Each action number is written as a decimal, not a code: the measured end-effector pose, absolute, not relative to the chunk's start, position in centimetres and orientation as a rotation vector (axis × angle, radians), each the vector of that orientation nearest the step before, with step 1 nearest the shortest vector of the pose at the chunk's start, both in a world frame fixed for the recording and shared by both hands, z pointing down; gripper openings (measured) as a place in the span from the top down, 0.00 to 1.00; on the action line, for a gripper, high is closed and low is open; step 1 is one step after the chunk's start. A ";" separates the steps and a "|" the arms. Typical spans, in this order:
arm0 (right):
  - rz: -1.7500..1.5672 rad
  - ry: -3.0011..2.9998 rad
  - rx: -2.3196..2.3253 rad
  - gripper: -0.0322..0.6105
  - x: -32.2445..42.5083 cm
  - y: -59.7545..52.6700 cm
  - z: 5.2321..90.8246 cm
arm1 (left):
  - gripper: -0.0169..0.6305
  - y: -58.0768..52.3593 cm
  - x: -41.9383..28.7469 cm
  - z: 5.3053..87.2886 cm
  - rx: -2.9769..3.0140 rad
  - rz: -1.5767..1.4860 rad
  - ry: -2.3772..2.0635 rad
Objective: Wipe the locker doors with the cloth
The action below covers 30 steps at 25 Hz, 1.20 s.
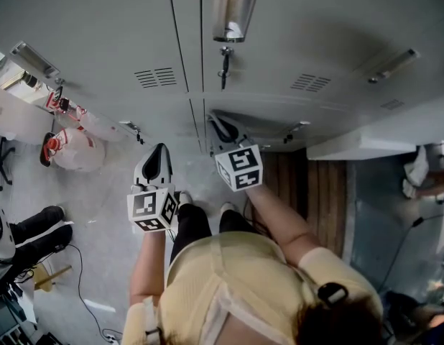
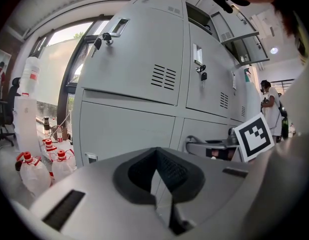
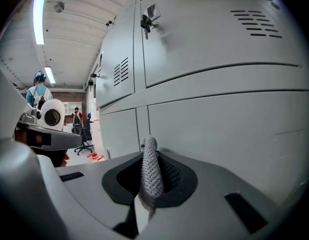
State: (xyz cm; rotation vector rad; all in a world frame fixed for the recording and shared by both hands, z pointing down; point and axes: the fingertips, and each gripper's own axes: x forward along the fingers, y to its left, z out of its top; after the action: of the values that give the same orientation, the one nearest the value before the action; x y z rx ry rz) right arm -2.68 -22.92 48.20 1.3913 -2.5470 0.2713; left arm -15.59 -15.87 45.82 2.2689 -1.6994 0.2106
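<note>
The person stands close against a bank of grey locker doors (image 1: 279,49), feet almost at its base, so there is little room forward. In the head view the grey floor (image 1: 107,207) lies open to the left as far as a cluster of plastic bottles (image 1: 70,148) by the foot of the lockers, and a black cable (image 1: 80,279) trails across it further back. To the right a strip of wooden flooring (image 1: 315,192) runs under a pale panel (image 1: 366,146) that juts out from the lockers edge-on.

The right claw (image 1: 220,126) is held low, near the seam between two lower doors. It is clamped on the cloth (image 3: 150,171) — a grey knitted fold standing up between the jaws, in front of a lower door. The left claw (image 1: 157,153) is just beside it, its jaws together with nothing between them.

A bunch of keys (image 1: 224,67) hangs from the lock of one upper door. The bottles have red caps and translucent whitish bodies — whether they are filled is hard to tell at this size.
</note>
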 end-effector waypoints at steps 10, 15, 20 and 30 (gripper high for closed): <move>0.253 -2.505 1.424 0.92 -1.4 -23.7 48.4 | 0.97 -16.3 -15.1 45.8 2.282 0.212 -1.679; 0.256 -2.465 1.488 0.92 1.5 -23.8 48.5 | 0.97 -16.5 -14.2 46.0 2.290 0.210 -1.661; 0.265 -2.427 1.554 0.92 4.5 -23.7 48.5 | 0.97 -16.7 -12.5 46.1 2.308 0.208 -1.629; 0.237 -2.333 1.664 0.92 10.6 -23.6 49.3 | 0.97 -17.1 -9.8 46.3 2.332 0.204 -1.585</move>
State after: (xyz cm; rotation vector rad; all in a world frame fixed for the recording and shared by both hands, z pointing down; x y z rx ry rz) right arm 10.63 -23.58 49.32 1.6636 -2.3334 0.2365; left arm -9.81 -17.05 46.27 2.3325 -1.5853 0.2041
